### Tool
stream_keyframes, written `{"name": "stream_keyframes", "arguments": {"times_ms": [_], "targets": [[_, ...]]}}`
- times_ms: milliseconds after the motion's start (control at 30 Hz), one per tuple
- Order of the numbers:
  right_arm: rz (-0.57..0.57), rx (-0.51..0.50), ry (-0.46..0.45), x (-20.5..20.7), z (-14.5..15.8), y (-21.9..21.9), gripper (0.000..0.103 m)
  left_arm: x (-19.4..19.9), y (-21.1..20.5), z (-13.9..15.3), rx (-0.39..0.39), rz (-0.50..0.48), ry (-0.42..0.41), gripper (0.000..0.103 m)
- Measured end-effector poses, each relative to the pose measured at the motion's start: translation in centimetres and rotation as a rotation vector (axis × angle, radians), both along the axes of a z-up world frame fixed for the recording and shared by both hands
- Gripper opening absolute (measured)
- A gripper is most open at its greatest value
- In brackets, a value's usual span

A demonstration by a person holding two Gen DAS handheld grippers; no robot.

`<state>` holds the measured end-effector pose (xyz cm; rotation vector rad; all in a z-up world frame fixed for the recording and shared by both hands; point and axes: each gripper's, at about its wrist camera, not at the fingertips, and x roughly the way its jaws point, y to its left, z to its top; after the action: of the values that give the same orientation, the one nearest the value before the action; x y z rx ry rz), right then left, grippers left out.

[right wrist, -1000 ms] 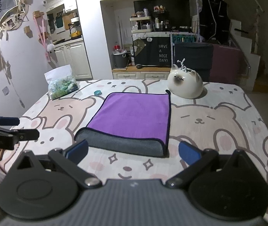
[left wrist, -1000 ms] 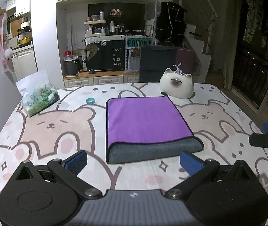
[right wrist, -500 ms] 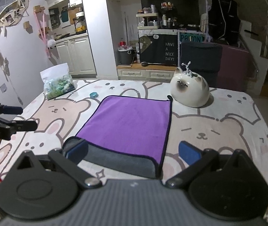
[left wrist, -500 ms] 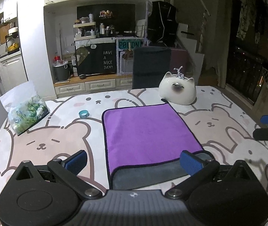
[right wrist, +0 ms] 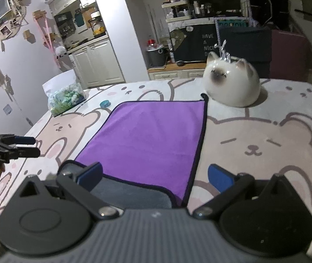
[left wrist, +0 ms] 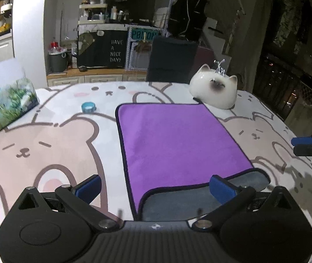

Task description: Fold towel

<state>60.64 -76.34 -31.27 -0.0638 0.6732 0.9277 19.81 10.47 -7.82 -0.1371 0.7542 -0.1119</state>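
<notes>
Towel (left wrist: 177, 140) flat on the bear-print tablecloth (left wrist: 46, 149), one fold already made, purple face up.

Left gripper (left wrist: 154, 187) and right gripper (right wrist: 154, 176) hover at its near grey edge, jaws spread, holding nothing. Next, I'd guess, each must close on a near corner and carry it toward the cat ornament (right wrist: 232, 87).

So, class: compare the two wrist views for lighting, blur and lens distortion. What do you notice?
Left wrist view: dim room, table edges bowed by the fisheye, purple towel fairly sharp. Right wrist view: bright ceiling glare top left, cat figurine smeared by motion blur, its shadow falling to the right on the tablecloth.
</notes>
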Motion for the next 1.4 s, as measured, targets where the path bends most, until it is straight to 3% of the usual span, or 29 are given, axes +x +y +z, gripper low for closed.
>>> {"name": "stream_keyframes", "arguments": {"times_ms": [300, 400, 433, 500, 633, 700, 900, 1000, 1067, 1167, 1400], "targets": [[0.024, 0.033, 0.059, 2.6, -5.1, -0.2, 0.103, 1.2, 2.3, -3.8, -0.096, -0.084, 0.05, 0.103], [0.039, 0.031, 0.086, 3.2, -6.0, -0.3, 0.102, 1.5, 2.6, -4.4, -0.115, -0.082, 0.048, 0.095], [0.034, 0.028, 0.094, 3.5, -6.3, -0.1, 0.1, 1.5, 2.7, -4.6, -0.124, -0.078, 0.044, 0.089], [0.044, 0.033, 0.12, 3.7, -6.6, -0.2, 0.083, 1.6, 3.1, -5.0, -0.156, -0.066, 0.045, 0.082], [0.067, 0.008, 0.167, 3.7, -7.2, -0.1, 0.062, 1.6, 3.6, -5.9, -0.222, -0.066, 0.056, 0.063], [0.094, -0.003, 0.171, 3.6, -7.4, 0.0, 0.047, 1.5, 3.5, -6.3, -0.232, -0.075, 0.068, 0.056], [0.12, -0.022, 0.179, 3.1, -7.3, 0.6, 0.027, 1.5, 2.7, -6.9, -0.205, -0.117, 0.106, 0.04], [0.115, -0.036, 0.184, 3.1, -7.5, 0.9, 0.021, 1.6, 2.7, -7.0, -0.194, -0.12, 0.111, 0.035], [0.112, -0.04, 0.199, 3.4, -7.6, 1.0, 0.017, 1.6, 2.7, -7.1, -0.196, -0.118, 0.112, 0.025], [0.104, -0.046, 0.198, 3.4, -7.6, 1.1, 0.011, 1.6, 2.8, -7.2, -0.187, -0.107, 0.117, 0.021], [0.112, -0.049, 0.19, 3.5, -7.5, 1.2, 0.006, 1.4, 2.7, -7.2, -0.177, -0.093, 0.103, 0.005]]}}
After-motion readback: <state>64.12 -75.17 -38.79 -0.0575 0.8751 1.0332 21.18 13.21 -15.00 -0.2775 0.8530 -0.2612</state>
